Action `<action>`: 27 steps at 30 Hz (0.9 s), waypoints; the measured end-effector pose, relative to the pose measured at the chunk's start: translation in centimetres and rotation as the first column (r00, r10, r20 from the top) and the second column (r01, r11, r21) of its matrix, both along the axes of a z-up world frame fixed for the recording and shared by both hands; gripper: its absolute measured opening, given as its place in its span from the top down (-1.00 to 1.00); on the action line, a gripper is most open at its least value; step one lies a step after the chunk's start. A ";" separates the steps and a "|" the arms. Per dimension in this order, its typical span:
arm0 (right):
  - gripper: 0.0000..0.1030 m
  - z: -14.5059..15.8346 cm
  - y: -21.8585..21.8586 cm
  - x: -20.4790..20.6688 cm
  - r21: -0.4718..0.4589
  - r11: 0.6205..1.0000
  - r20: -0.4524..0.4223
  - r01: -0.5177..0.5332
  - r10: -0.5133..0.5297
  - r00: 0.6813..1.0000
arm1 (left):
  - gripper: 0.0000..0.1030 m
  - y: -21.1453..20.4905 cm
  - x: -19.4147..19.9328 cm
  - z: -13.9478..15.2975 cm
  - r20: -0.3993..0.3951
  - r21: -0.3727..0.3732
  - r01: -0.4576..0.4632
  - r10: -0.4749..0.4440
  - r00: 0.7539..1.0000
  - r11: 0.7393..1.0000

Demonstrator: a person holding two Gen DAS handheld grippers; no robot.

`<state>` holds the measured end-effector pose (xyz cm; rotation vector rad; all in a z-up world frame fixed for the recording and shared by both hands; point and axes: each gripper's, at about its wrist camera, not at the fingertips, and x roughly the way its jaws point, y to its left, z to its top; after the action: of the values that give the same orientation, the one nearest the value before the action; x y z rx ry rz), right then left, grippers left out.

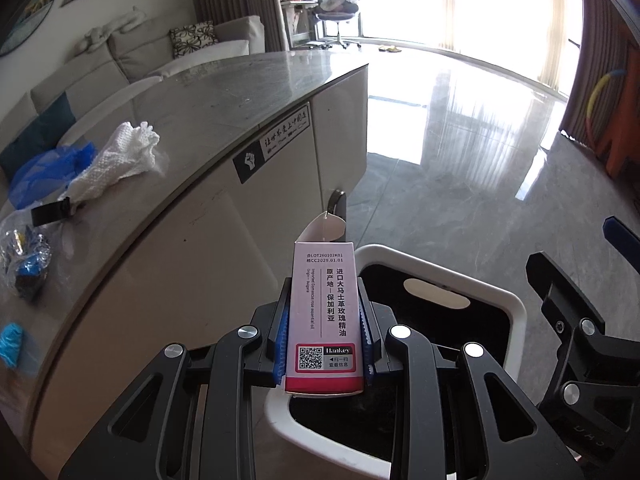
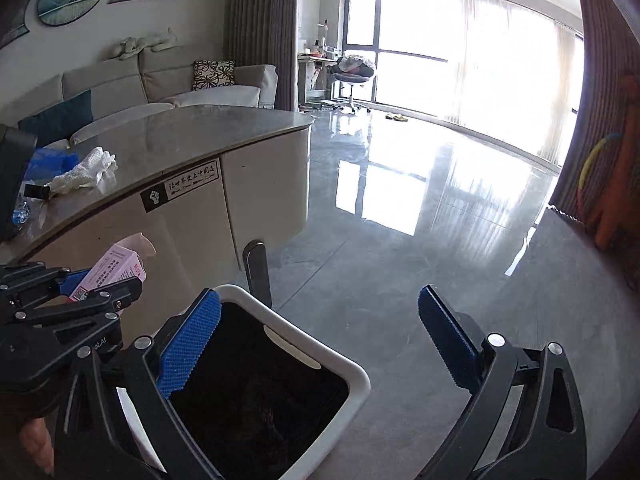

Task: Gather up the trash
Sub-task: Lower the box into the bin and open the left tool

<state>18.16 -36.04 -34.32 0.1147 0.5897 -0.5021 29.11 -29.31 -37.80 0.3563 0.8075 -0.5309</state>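
The slim pink-and-white cardboard carton [image 1: 324, 316] sits clamped between the blue pads of the left gripper [image 1: 325, 336], its long axis running straight out along the fingers, open flap end pointing away. It hangs directly above the white-rimmed, black-lined waste bin [image 1: 516, 308] beside the grey-topped counter [image 1: 224, 92]. The right gripper [image 2: 320, 340], spread wide and empty, hovers over the same bin.

Open bin mouth [image 2: 352, 372] beside table [image 2: 192, 208]
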 end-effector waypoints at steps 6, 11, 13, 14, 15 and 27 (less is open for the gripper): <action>-0.91 0.2 -0.9 0.0 0.026 1.000 0.005 0.010 -0.010 1.000 | 0.43 -2.0 -0.9 -2.6 -0.040 0.027 0.047 -0.046 0.998 0.999; -0.91 0.0 -0.7 -0.8 0.019 1.000 -0.028 0.001 0.000 1.000 | 0.43 -2.7 -1.1 -4.9 -0.078 0.045 0.072 -0.068 0.995 0.996; -0.91 -0.6 -0.8 -0.9 0.014 1.000 -0.051 0.005 -0.004 0.999 | 0.43 -2.9 -0.9 -5.7 -0.104 0.045 0.072 -0.067 0.992 0.996; -0.91 -0.7 -1.0 -0.8 0.022 1.000 -0.058 0.005 -0.003 0.998 | 0.43 -2.9 -0.8 -6.1 -0.121 0.040 0.074 -0.068 0.990 0.996; -0.91 -0.9 -1.2 -0.8 0.033 0.999 -0.063 0.003 -0.001 0.998 | 0.43 -3.0 -0.6 -6.4 -0.136 0.041 0.074 -0.067 0.988 0.996; -0.91 -1.4 -2.2 -0.8 0.028 0.998 -0.098 0.064 -0.061 0.993 | 0.43 -4.0 -0.4 -10.1 -0.253 0.071 0.129 -0.107 0.961 0.989</action>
<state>17.32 -38.27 -35.67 0.1391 0.6907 -0.5619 28.76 -33.32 -47.89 0.4251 1.0590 -0.6627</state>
